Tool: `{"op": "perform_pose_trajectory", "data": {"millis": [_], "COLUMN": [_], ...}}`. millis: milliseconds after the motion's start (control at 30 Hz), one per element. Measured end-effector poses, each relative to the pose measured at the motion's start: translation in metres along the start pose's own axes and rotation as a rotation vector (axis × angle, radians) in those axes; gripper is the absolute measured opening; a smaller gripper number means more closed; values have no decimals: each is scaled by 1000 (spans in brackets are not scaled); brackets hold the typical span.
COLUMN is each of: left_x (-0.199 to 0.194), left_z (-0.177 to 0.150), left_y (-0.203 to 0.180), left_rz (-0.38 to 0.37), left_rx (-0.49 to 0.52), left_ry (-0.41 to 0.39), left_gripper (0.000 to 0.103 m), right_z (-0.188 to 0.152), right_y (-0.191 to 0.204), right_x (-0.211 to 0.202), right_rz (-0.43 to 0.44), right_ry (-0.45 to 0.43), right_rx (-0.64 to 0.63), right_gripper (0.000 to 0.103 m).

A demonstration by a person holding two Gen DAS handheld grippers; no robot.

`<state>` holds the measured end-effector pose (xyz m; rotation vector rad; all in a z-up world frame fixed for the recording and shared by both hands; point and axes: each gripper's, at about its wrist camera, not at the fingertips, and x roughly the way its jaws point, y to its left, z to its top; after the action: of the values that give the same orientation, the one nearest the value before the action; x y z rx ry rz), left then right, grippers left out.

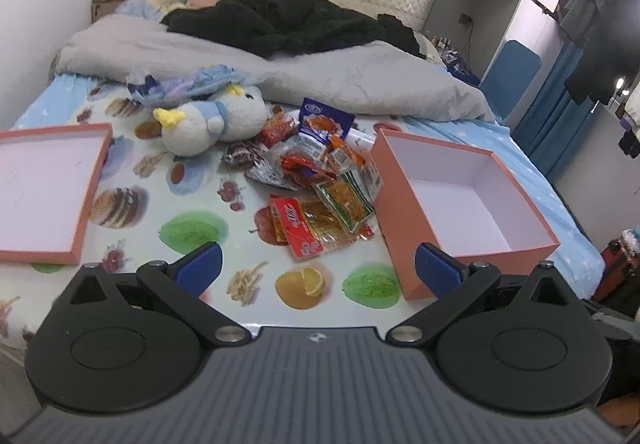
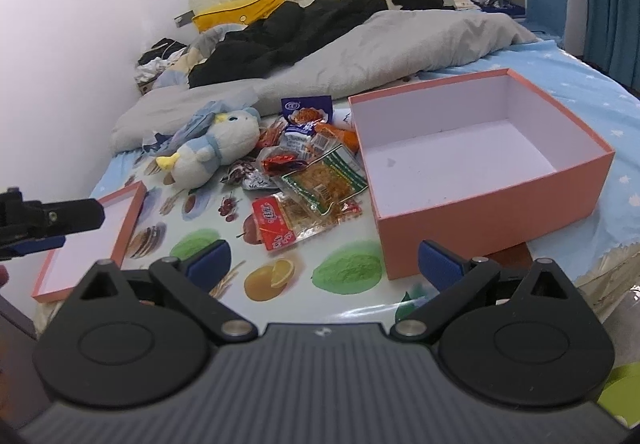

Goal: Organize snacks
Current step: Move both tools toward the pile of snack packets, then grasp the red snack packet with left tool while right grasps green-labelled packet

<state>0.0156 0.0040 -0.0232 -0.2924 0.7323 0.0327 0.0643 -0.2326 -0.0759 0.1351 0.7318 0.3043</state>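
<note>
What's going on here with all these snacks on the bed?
A person is holding two sets of tongs, about to tidy a pile of snack packets lying on a fruit-print mat. Both the left tongs and the right tongs are open and empty, hovering near the mat's front edge. The pink box beside the pile is empty, and its lid lies to the left. Nothing has been packed yet.

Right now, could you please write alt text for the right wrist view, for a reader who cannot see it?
An open right hand-held gripper faces a pile of snack packets on a fruit-print mat, beside an empty orange box. The box lid lies to the left and a plush penguin behind.
</note>
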Motion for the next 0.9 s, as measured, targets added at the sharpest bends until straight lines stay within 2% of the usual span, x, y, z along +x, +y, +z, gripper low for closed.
{"op": "perform_pose_trajectory", "data": {"millis": [67, 233, 333, 567, 800, 900], "left_x": [0, 12, 20, 52, 81, 94], "left_z": [1, 0, 0, 5, 14, 16], "left_y": [-1, 2, 1, 6, 22, 27], "left_rz": [0, -2, 17, 26, 24, 61], "left_rx": [5, -25, 1, 5, -18, -8], "left_ry": [-18, -19, -29, 18, 48, 57], "left_gripper": [103, 103, 103, 103, 103, 103], "right_z": [0, -1, -1, -2, 0, 4], "right_y": [-2, -3, -4, -3, -2, 2], "right_x": [1, 7, 8, 23, 36, 44], "right_rz": [-9, -33, -22, -33, 55, 40], "right_ry": [4, -3, -24, -31, -30, -30], "right_rx": [-2, -19, -34, -60, -36, -54], "right_gripper": [93, 93, 94, 94, 94, 94]}}
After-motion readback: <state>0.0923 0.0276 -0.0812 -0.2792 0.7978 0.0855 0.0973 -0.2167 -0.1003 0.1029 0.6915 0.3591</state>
